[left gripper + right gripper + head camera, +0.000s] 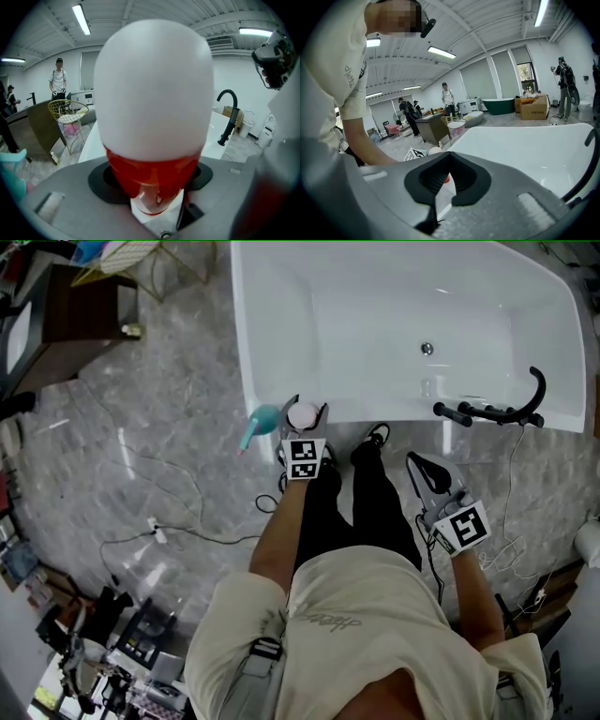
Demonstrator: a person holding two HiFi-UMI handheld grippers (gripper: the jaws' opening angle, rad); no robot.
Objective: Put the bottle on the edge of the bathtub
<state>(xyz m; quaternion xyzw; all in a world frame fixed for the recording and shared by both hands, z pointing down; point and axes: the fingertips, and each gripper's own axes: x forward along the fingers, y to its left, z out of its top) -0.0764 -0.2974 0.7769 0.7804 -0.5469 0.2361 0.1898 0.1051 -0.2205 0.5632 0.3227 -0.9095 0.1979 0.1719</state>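
Observation:
The bottle (302, 414) has a rounded white cap and a red body (152, 180). It stands upright at the near rim of the white bathtub (394, 296), near its left corner. My left gripper (304, 425) is shut on the bottle, with a jaw on each side of it. In the left gripper view the bottle's cap (154, 93) fills the middle and hides most of the tub behind it. My right gripper (419, 465) hangs over the floor just in front of the tub, shut and empty, and its black pads (454, 176) meet at the front.
A black faucet (506, 411) stands on the tub's near rim at the right. A teal object (262, 418) lies on the floor just left of the bottle. Cables (159, 532) run over the marble floor. A wire chair (68, 110), a dark cabinet (66, 324) and people stand further off.

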